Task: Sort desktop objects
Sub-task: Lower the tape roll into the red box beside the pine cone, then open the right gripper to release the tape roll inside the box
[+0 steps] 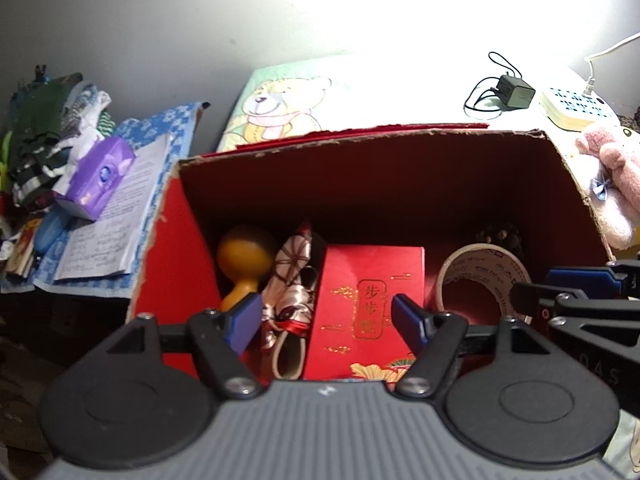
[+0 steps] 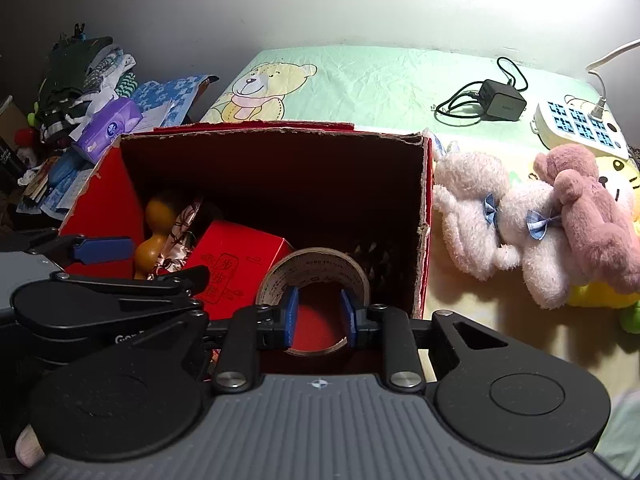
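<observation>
A red cardboard carton (image 1: 360,136) stands open on the bed sheet. In it lie a small red gift box (image 1: 368,280) with gold characters, a yellow gourd (image 1: 244,256), a patterned satin cloth (image 1: 292,280), a tape roll (image 2: 316,258) and a dark pine cone (image 2: 372,256). My left gripper (image 1: 326,318) hangs open over the gift box, its blue pads clear of the box on both sides. My right gripper (image 2: 320,312) is over the tape roll's hole, narrowly open, with only the carton's red floor showing between its pads.
Right of the carton (image 2: 280,130) lie white and pink plush toys (image 2: 540,220). Behind them are a black charger (image 2: 502,100) with its cable and a white power strip (image 2: 576,124). To the left, a purple tissue pack (image 2: 112,128), papers and a clothes pile (image 2: 80,68).
</observation>
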The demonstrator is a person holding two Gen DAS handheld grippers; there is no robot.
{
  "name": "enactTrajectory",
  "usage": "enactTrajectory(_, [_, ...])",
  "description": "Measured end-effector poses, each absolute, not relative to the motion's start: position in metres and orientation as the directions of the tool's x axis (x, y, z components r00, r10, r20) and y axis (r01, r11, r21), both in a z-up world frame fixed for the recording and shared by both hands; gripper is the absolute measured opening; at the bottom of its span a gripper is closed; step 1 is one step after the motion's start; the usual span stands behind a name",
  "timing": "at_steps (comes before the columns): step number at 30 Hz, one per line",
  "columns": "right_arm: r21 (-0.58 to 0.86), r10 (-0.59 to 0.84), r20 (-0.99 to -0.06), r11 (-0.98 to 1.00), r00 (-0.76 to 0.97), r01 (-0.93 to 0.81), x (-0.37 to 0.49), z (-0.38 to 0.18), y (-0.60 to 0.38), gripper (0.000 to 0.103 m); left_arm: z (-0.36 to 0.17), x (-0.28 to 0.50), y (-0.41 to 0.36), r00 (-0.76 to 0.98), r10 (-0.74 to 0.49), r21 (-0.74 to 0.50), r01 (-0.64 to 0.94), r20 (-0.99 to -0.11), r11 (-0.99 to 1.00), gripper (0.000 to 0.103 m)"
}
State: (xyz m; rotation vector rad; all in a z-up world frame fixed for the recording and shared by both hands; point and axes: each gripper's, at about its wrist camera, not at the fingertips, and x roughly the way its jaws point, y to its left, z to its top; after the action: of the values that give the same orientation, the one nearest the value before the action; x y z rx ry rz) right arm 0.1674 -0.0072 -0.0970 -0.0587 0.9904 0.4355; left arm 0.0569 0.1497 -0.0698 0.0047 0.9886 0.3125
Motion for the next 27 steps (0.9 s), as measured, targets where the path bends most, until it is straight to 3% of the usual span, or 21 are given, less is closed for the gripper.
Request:
enactTrajectory(12, [0.144, 0.353, -0.797, 0.899, 0.490, -0.413, 0.151, -0.099, -0.013, 0.030, -0.059, 0.031, 0.139, 0.454, 0.340, 0.173, -0.370, -0.824, 0.913, 0.075])
enactTrajectory(16, [0.199, 0.392, -0.777, 0.896, 0.493, -0.398, 0.148, -0.098, -0.021, 0.030, -0.055, 0.023, 0.133, 0.459, 0.371, 0.186, -0.400, -0.807, 0.898, 0.082])
enactTrajectory(23, [0.195, 0.407, -0.746, 0.890, 0.527, -0.411, 0.137, -0.099, -0.021, 0.031, -0.052, 0.012, 0.137, 0.467, 0.377, 0.171, -0.424, -0.800, 0.889, 0.085])
enactTrajectory(27, [0.224, 0.412, -0.742, 0.896, 0.529, -0.384, 0.137, -0.099, -0.020, 0.039, -0.051, 0.014, 0.145, 0.476, 0.377, 0.190, -0.395, -0.794, 0.899, 0.090])
